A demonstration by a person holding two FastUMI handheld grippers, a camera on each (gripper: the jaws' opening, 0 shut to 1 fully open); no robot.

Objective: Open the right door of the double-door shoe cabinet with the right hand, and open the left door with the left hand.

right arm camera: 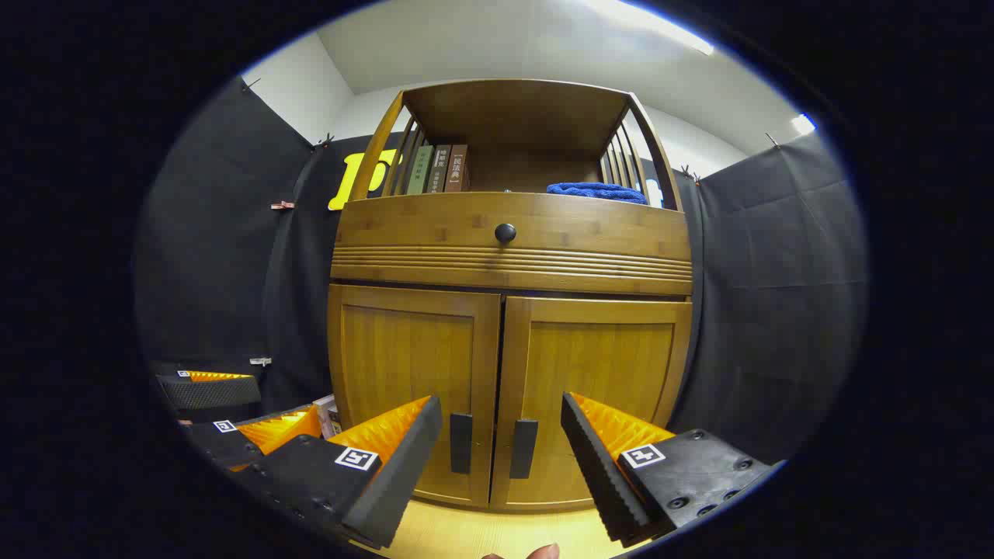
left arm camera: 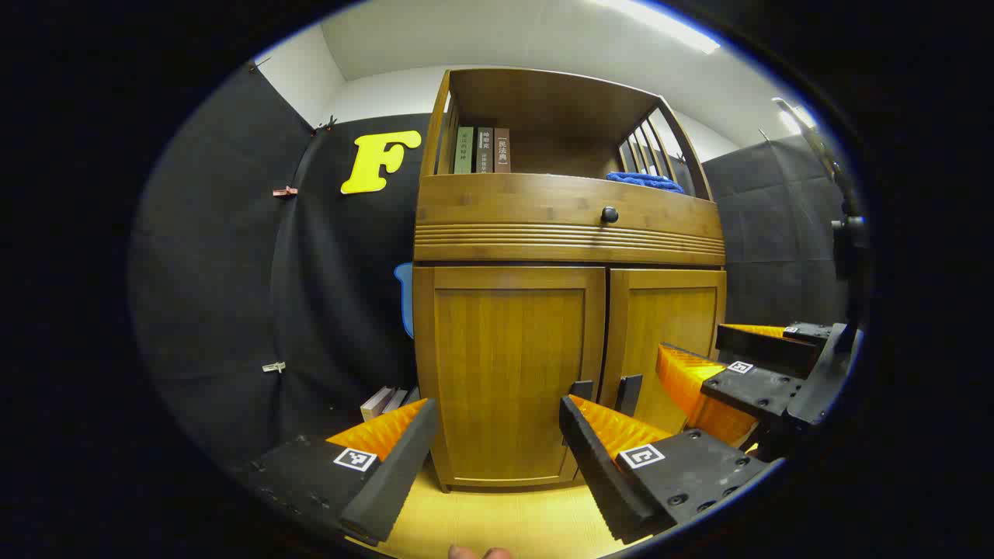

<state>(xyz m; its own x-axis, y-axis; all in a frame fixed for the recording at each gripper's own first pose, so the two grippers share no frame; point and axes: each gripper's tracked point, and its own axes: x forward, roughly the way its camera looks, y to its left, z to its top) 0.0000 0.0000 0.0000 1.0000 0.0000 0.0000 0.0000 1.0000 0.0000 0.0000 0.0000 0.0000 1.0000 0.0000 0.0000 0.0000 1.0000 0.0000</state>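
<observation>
Both doors [right arm camera: 497, 396] sit closed at centre frame, rigid wood on hinges that should swing lightly, best taken by the dark handles [right arm camera: 524, 448] at the bottom of the middle seam, while the right hand-held gripper [right arm camera: 501, 450] and left hand-held gripper [left arm camera: 497, 446] gape, grasping nothing.

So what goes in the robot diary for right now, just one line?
doors: left shut, right shut | handles untouched | left gripper open | right gripper open, facing handles

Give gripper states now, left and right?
Left gripper: open, holding nothing, short of the closed left door.
Right gripper: open, holding nothing.
</observation>
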